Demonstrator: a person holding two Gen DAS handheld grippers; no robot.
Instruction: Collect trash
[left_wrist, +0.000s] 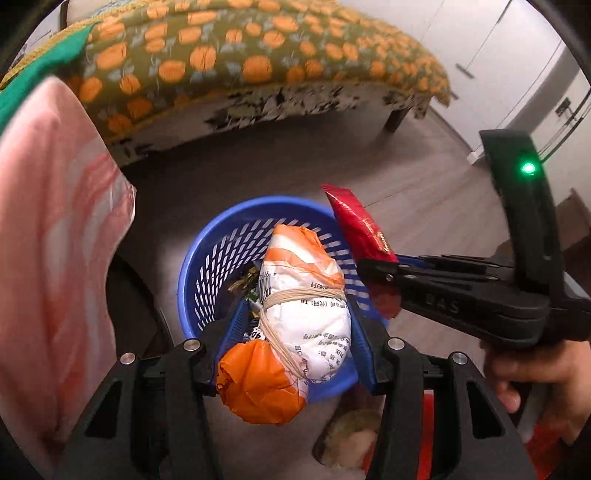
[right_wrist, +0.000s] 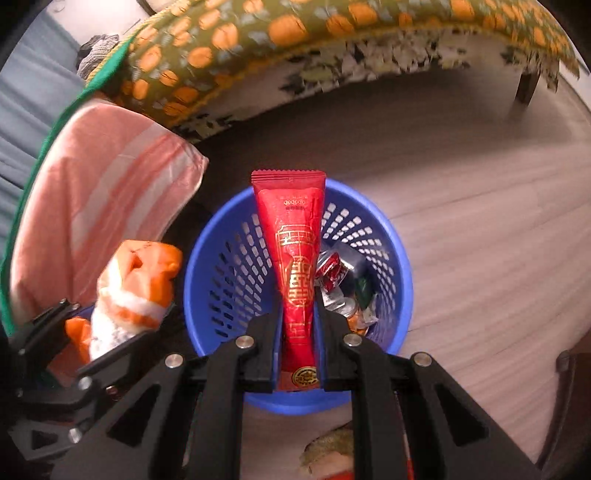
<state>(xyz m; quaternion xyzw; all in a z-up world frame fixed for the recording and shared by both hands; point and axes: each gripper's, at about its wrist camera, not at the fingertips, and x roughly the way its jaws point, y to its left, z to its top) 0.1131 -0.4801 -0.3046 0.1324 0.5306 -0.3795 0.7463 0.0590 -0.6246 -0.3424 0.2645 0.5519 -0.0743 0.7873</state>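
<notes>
A blue slotted waste basket (left_wrist: 218, 254) (right_wrist: 229, 258) stands on the floor below both grippers. My left gripper (left_wrist: 295, 314) is shut on a white and orange plastic bag bundle (left_wrist: 295, 302) tied with string, held over the basket's near rim. The same bundle (right_wrist: 125, 295) shows at the left of the right wrist view. My right gripper (right_wrist: 298, 295) is shut on a long red wrapper (right_wrist: 295, 251) with gold print, hanging above the basket's opening. In the left wrist view the red wrapper (left_wrist: 362, 232) and the right gripper (left_wrist: 384, 280) come in from the right. Crumpled wrappers (right_wrist: 343, 280) lie inside the basket.
A bed with an orange-patterned cover (left_wrist: 240, 55) runs across the back, one dark leg (left_wrist: 393, 118) on the wooden floor (right_wrist: 480, 221). A pink striped cloth (left_wrist: 55, 221) hangs at the left. A hand (left_wrist: 535, 369) holds the right gripper. Slippers (right_wrist: 332, 454) show at the bottom.
</notes>
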